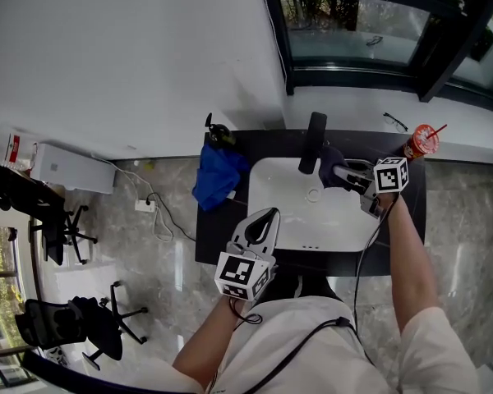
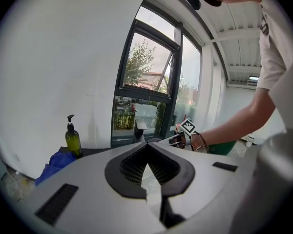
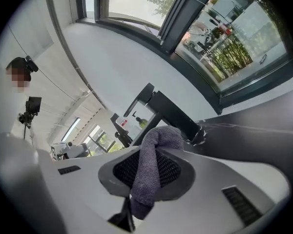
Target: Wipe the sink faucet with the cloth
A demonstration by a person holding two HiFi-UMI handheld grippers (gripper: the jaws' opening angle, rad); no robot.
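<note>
While my right tongs [image 1: 345, 173] pinch the grey-purple cloth [image 3: 149, 172], its bunched top sits right against the black faucet [image 1: 314, 142], low on the spout and on its right side at the back of the white sink [image 1: 271, 179]. My left tongs [image 2: 146, 150] hang over the sink's front left edge, pressed together with nothing between them. On the dark worktop [image 1: 218, 236] left of the sink lie a blue cloth [image 1: 218, 177] and a soap bottle [image 2: 72, 139].
</note>
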